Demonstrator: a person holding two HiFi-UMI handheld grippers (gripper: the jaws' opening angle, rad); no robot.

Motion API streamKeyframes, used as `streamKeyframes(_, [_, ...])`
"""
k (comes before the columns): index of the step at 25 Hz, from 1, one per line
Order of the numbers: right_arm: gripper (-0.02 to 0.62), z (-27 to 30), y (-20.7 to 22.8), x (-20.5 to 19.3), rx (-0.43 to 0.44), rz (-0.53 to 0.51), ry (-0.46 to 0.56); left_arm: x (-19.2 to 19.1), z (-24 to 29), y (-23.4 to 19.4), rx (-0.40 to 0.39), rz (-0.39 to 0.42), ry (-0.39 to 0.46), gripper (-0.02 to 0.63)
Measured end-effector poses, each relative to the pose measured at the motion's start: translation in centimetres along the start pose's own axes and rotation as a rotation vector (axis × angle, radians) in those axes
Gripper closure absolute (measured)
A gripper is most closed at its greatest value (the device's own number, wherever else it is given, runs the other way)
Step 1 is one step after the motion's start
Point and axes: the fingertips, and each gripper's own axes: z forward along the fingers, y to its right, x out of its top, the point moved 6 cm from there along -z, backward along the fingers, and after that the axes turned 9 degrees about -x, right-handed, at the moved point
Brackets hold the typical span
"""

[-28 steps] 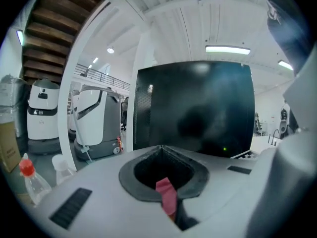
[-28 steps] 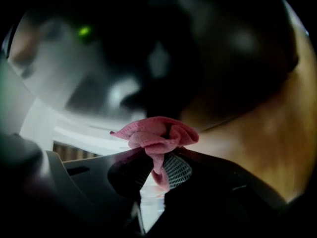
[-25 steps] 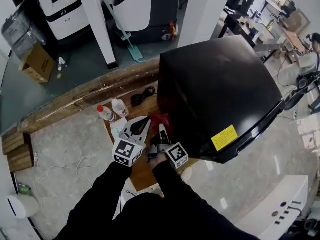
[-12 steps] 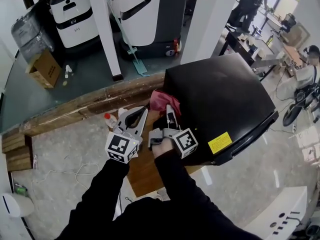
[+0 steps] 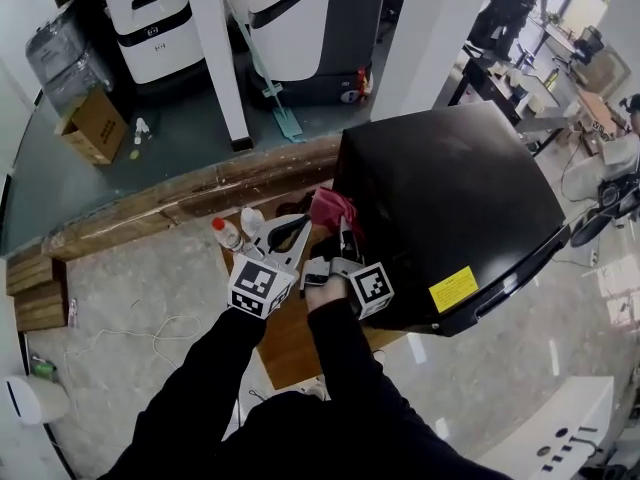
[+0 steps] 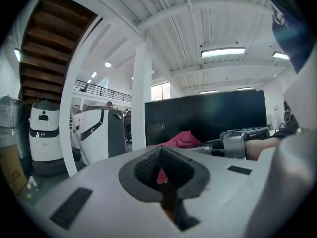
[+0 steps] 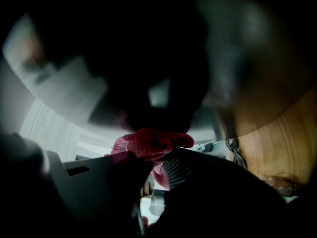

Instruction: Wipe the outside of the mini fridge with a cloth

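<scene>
At the tips of the right gripper (image 5: 343, 232), a crumpled red cloth (image 5: 332, 208) is pinched and held against the upper left corner of the black mini fridge (image 5: 450, 198). The right gripper view shows both jaws closed on a fold of the cloth (image 7: 151, 143), which bunches out ahead of them. Dark fridge surface fills the view just beyond the wad.

Just left of that gripper, the left gripper (image 5: 290, 230) points the same way. Its jaws are pressed together with nothing between them. In its own view, the cloth (image 6: 181, 140) lies ahead and slightly right of the closed tips, with the fridge wall (image 6: 213, 118) behind it.

The cloth looks soft, knitted and light. It should fold and drag rather than slide cleanly, so a grip deep in the bunched middle seems safer than one on a loose edge.

The fridge looks heavy, rigid and glossy. It will likely stay put under wiping pressure, and its smooth panels offer little to grab.

Behind both grippers, a wooden board (image 5: 290, 338) runs under the fridge. Two small bottles (image 5: 226, 234) stand to the left of the left gripper.
</scene>
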Motion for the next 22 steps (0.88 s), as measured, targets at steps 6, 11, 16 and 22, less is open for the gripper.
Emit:
streamKeyframes(6, [0.533, 0.2, 6.1, -0.1, -0.091, -0.022, -0.008, -6.1, 1.1, 0.9, -0.048, -0.018, -0.085, 0.600])
streamKeyframes(11, [0.532, 0.0, 12.3, 0.3, -0.149, -0.023, -0.003, -11.3, 1.6, 1.3, -0.063, -0.040, -0.166, 0.600])
streamKeyframes(16, [0.533, -0.5, 18.5, 0.8, -0.182, -0.014, -0.008, -14.4, 1.7, 2.5, -0.080, -0.066, -0.229, 0.600])
streamKeyframes(22, [0.533, -1.5, 23.3, 0.9, -0.296, 0.008, 0.008, -15.2, 0.7, 3.6, -0.088, -0.075, -0.246, 0.600])
